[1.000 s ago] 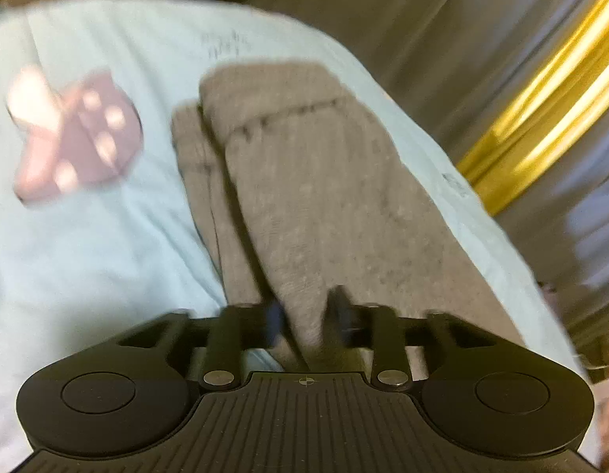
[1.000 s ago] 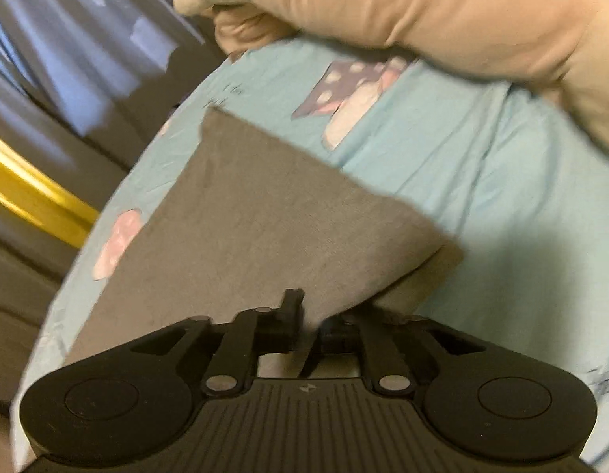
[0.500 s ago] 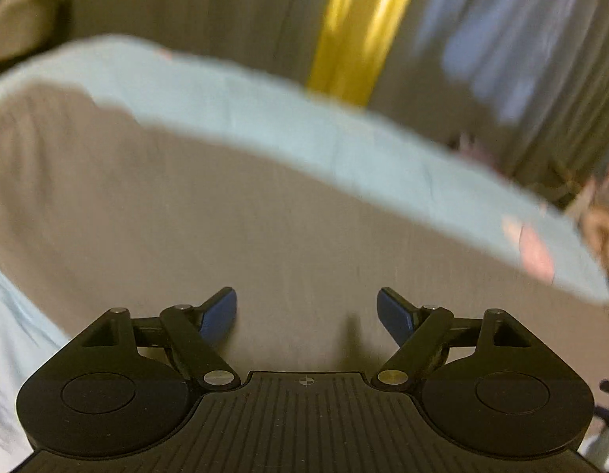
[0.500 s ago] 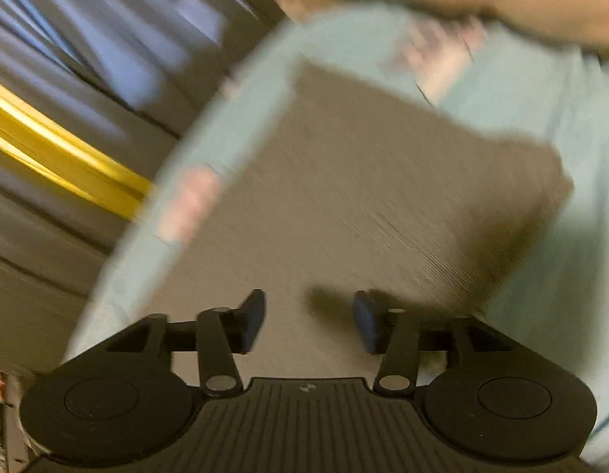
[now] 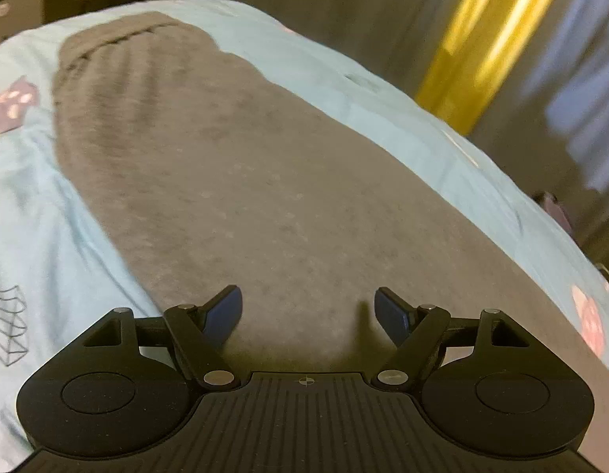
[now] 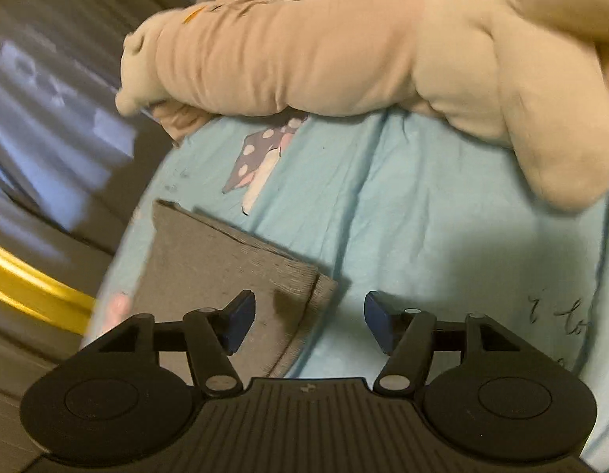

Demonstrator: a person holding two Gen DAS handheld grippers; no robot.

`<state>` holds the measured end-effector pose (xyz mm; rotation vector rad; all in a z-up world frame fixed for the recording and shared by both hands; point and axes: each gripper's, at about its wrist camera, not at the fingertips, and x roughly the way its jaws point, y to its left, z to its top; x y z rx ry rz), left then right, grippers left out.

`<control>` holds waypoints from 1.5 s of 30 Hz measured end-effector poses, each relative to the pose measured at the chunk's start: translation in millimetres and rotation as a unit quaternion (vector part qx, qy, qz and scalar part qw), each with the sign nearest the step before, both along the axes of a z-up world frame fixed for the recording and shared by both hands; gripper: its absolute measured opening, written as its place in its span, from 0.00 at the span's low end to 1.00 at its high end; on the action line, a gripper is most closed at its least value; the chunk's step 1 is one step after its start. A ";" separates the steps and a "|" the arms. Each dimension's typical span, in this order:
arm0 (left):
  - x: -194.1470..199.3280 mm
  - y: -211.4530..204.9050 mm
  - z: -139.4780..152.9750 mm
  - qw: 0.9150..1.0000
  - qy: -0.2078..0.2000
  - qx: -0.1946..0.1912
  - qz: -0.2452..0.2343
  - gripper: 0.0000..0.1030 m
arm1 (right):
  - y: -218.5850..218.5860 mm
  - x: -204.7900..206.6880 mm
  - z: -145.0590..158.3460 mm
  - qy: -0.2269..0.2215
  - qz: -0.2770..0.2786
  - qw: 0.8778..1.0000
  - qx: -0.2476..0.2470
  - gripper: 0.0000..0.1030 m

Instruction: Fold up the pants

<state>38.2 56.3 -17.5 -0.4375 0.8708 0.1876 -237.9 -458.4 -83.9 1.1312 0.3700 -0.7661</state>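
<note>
Grey-brown pants (image 5: 241,165) lie flat on a light blue bedsheet (image 5: 36,213), folded lengthwise, stretching from near the camera to the far left. My left gripper (image 5: 308,311) is open and empty, hovering just above the near part of the pants. In the right wrist view a folded end of the pants (image 6: 221,272) lies at lower left with two layers showing at its edge. My right gripper (image 6: 310,319) is open and empty, over that corner and the sheet (image 6: 422,236) beside it.
A bulky beige duvet (image 6: 343,51) lies bunched across the far side of the bed. Grey curtains (image 5: 383,8) and a yellow strip (image 5: 473,35) hang beyond the bed edge. Mushroom prints (image 6: 261,157) mark the sheet.
One second ago both grippers were shut on the pants. Both have opened and let go; the pants now lie flat, and both grippers have shifted their view over the bed.
</note>
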 end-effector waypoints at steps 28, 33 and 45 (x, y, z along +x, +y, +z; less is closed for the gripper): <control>13.1 -9.2 -7.0 1.000 0.003 0.002 -0.016 0.82 | -3.6 9.4 8.1 -0.097 0.036 0.993 -0.054 0.20; 12.7 -8.2 -6.7 1.000 0.003 0.000 -0.018 0.82 | -21.3 24.4 -24.3 -0.090 0.043 0.995 0.030 0.40; 17.3 -33.2 -8.5 0.996 0.024 0.072 -0.052 0.82 | -30.7 32.7 -39.2 -0.112 0.048 0.991 0.055 0.24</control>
